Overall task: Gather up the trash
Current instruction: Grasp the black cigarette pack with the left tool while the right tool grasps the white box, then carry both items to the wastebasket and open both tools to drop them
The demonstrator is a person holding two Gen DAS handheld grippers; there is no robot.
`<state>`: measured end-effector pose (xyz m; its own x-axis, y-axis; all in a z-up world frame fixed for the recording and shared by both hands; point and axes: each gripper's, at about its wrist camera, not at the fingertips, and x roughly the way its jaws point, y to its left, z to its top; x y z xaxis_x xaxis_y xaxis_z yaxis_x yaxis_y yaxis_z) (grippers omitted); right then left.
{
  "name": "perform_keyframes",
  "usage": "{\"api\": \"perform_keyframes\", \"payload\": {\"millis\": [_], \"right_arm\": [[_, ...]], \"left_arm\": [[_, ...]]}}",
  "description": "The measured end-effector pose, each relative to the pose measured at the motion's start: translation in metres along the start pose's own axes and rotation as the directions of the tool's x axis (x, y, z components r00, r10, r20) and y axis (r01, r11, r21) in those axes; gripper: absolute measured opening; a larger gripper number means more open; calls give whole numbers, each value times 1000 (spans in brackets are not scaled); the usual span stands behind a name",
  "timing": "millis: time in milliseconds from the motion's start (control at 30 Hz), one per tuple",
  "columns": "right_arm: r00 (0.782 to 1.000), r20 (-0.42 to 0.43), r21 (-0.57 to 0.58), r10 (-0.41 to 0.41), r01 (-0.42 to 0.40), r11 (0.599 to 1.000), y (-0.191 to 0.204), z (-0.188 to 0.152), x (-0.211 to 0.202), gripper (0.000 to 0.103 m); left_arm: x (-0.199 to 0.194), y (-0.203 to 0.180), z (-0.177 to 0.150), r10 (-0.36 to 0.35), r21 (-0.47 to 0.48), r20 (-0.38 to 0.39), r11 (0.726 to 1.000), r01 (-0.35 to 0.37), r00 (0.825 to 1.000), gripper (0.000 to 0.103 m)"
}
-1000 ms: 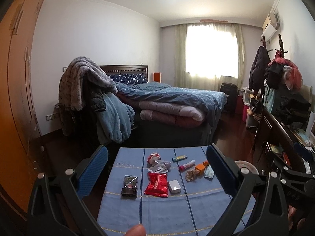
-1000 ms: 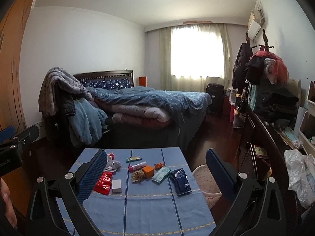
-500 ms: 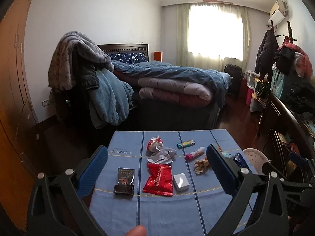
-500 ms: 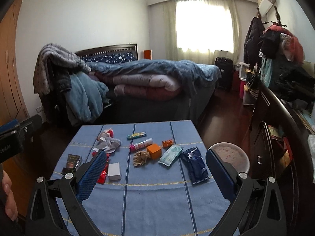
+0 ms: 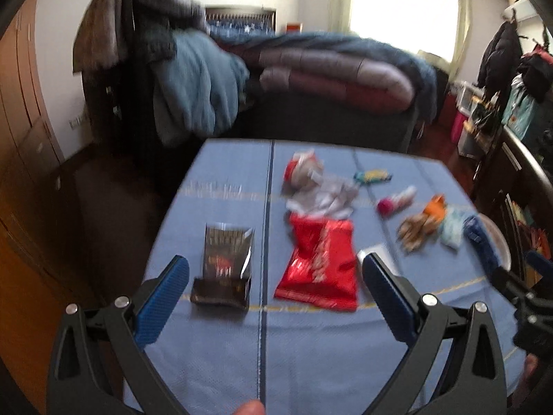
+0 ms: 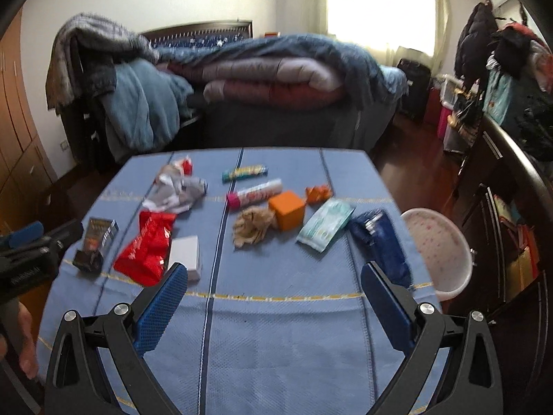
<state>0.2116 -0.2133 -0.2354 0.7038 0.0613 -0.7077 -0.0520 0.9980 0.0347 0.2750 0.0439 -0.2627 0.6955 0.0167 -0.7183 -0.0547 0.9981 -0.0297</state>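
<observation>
Trash lies scattered on a blue tablecloth [image 6: 276, 311]: a red snack bag [image 5: 319, 263] [image 6: 147, 245], a dark packet [image 5: 224, 263] [image 6: 95, 242], a white box [image 6: 186, 254], crumpled grey wrapper [image 6: 179, 190], brown crumpled paper [image 6: 252, 228], an orange cube [image 6: 287, 210], a pale green pack [image 6: 325, 224] and a dark blue pouch [image 6: 380, 242]. My left gripper [image 5: 274, 276] is open and empty, above the near side of the dark packet and red bag. My right gripper [image 6: 274, 287] is open and empty over the table's near middle.
A white bin [image 6: 439, 249] stands at the table's right edge. A bed with piled quilts [image 6: 276, 79] lies beyond the table. A dark cabinet [image 6: 511, 186] runs along the right wall, wooden wardrobes [image 5: 20, 138] along the left.
Both grippers have moved forward and tilted down toward the table, so the trash looks nearer and larger. Both stay open and empty.
</observation>
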Motion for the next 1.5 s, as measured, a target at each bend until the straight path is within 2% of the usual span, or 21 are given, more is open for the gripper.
{"api": "perform_keyframes", "payload": {"millis": [267,467,533,600,667,767,800,833,1000,1033,1167,1233,1267,1300,1367,1500], "right_arm": [[997,-73,-41,24,-27,999,14,-11,33,100],[995,-95,-57,26,-32,998,22,-9,47,100],[994,-100,-57,44,-50,997,26,-6,51,100],[992,-110,-62,63,-70,996,33,-3,56,100],[990,-116,-70,75,-83,994,40,-2,60,100],[988,-125,-84,86,-97,992,52,0,68,100],[988,-127,-86,91,-102,991,56,1,71,100],[987,-130,-86,95,-107,991,58,1,74,100],[977,-187,-92,101,-120,988,75,0,98,99],[974,-201,-92,107,-128,988,78,-1,103,97],[967,-240,-120,85,-117,986,91,-3,121,79],[972,-223,-120,77,-106,987,91,-3,123,77],[972,-220,-116,80,-108,987,91,-3,123,72],[972,-218,-111,87,-114,987,90,-2,123,58],[975,-209,-116,82,-108,987,89,-1,119,40],[975,-207,-107,83,-107,988,80,-1,106,40]], "left_arm": [[61,40,-5,83,-86,-81,992,-90,993,100],[105,52,-4,130,-70,-178,987,-144,975,100],[113,52,-5,140,-62,-190,986,-155,972,100],[114,53,-6,126,-70,-168,988,-139,978,98],[113,53,-6,123,-66,-151,989,-134,981,93],[113,53,-4,122,-60,-123,990,-130,985,77],[111,53,-4,124,-60,-116,989,-132,985,67],[110,54,-3,133,-63,-108,988,-140,985,53],[107,65,-1,83,-99,-90,991,-92,992,52],[106,67,-1,72,-105,-88,991,-81,993,52],[102,76,-3,55,-129,-85,990,-66,995,52],[97,81,-3,49,-142,-81,988,-60,995,52],[94,82,-4,50,-147,-77,987,-61,996,53],[91,83,-4,52,-148,-74,987,-62,996,53],[83,84,-4,55,-149,-64,987,-64,996,53],[62,76,-2,44,-140,-39,989,-49,998,53]]}}
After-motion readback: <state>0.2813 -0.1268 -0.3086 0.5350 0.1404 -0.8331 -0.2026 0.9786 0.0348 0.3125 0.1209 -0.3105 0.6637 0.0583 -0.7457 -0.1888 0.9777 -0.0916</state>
